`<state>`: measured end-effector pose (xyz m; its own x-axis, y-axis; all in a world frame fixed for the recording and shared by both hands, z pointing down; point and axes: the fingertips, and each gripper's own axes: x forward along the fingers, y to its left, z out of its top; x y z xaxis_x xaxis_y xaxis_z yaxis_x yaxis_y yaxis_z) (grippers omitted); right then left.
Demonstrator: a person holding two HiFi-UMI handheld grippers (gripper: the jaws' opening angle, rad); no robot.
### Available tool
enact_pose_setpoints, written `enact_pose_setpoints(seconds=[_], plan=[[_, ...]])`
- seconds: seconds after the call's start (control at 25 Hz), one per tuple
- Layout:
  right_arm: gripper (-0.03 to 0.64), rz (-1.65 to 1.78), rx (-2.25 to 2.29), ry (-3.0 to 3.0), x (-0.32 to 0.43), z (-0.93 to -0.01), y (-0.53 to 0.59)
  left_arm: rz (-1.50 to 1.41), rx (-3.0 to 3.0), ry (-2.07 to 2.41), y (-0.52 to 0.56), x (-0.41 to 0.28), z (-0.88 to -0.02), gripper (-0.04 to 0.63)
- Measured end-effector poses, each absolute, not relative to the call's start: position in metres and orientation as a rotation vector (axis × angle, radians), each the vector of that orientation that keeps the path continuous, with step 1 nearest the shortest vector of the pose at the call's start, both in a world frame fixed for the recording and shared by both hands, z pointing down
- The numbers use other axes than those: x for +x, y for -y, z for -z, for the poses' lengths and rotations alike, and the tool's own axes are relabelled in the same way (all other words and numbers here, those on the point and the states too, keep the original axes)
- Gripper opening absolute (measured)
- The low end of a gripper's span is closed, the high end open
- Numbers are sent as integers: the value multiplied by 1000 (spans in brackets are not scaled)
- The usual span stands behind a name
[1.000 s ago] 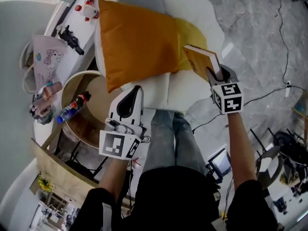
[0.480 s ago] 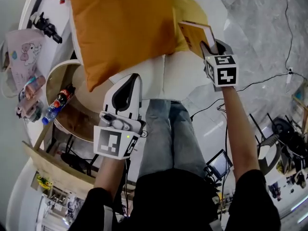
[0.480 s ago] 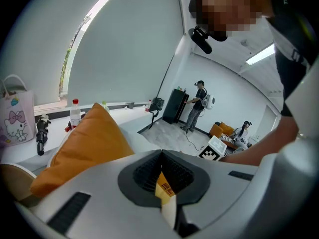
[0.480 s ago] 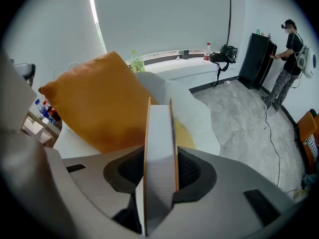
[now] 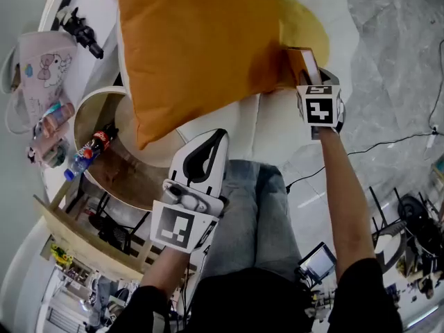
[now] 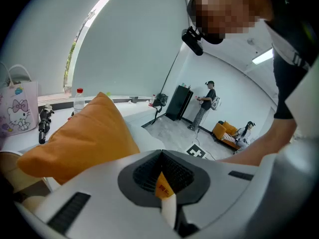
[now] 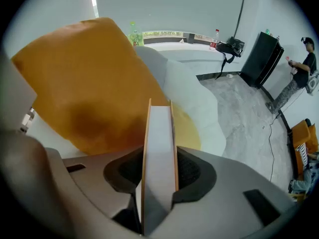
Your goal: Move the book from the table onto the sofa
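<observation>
Right gripper (image 5: 312, 78) clamps a thin orange-covered book (image 7: 158, 133) upright, just beside the large orange fabric cushion (image 5: 194, 47); left gripper (image 5: 214, 141), below that cushion, is closed and empty.

— What carries things here?
— At 12 o'clock, a white sofa (image 5: 277, 127). An orange cushion (image 5: 201, 47) lies on it, with a yellow cushion (image 5: 305, 30) at that one's 3 o'clock.
— And at 9 o'clock?
— A round table (image 5: 128, 179), with a bottle (image 5: 87, 155) at its 9 o'clock rim. Beyond it, a white ledge (image 5: 59, 9) bears a bag (image 5: 38, 68). At 3 o'clock, a cable (image 5: 388, 141) lies on the grey floor (image 5: 395, 61).
</observation>
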<state>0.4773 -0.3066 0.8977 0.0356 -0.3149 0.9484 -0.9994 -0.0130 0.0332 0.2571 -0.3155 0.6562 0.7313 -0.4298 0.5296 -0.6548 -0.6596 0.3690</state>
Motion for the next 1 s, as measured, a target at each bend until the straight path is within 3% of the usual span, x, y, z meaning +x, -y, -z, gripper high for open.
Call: enact_pose_setpoints(seconds=[0.36, 0.56, 1.0], plan=[[153, -1000, 1433, 1446, 440, -903, 313, -569, 2401, 796, 313, 256, -660, 6], [200, -1139, 1403, 1494, 423, -895, 307, -574, 2424, 788, 312, 250, -646, 6], [196, -1087, 1395, 1635, 417, -804, 308, -526, 2512, 791, 308, 246, -588, 6]])
